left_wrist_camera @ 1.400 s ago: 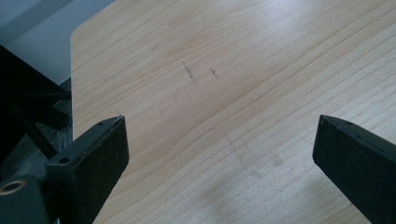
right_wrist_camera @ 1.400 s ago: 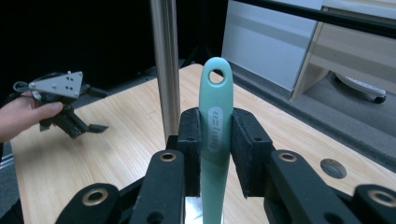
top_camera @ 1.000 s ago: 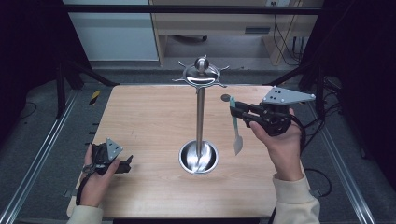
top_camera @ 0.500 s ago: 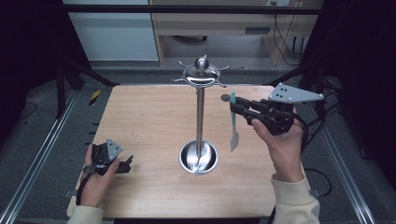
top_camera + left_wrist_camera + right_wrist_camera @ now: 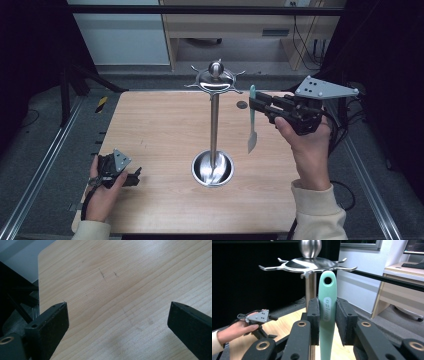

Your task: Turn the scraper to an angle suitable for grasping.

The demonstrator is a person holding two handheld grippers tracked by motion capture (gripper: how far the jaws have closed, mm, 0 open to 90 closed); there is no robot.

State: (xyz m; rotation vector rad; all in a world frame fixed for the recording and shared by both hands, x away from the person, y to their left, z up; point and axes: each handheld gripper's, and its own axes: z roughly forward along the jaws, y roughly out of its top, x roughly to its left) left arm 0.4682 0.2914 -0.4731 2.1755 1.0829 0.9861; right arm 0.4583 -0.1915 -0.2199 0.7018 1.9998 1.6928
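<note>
Now right gripper (image 5: 256, 102), clamped on the green utensil (image 5: 252, 120), has risen toward the rack's (image 5: 215, 82) hooks; hanging looks imminent. Left gripper (image 5: 131, 175) rests agape, empty.

small white logo on the mint green utensil handle (image 5: 327, 310), lettering too blurred to read

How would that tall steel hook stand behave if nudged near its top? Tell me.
The stand would probably tip rather than slide: its pole is tall and thin over a small round base. It looks stiff, being polished metal. The base may skid a little on the smooth wooden table.
</note>
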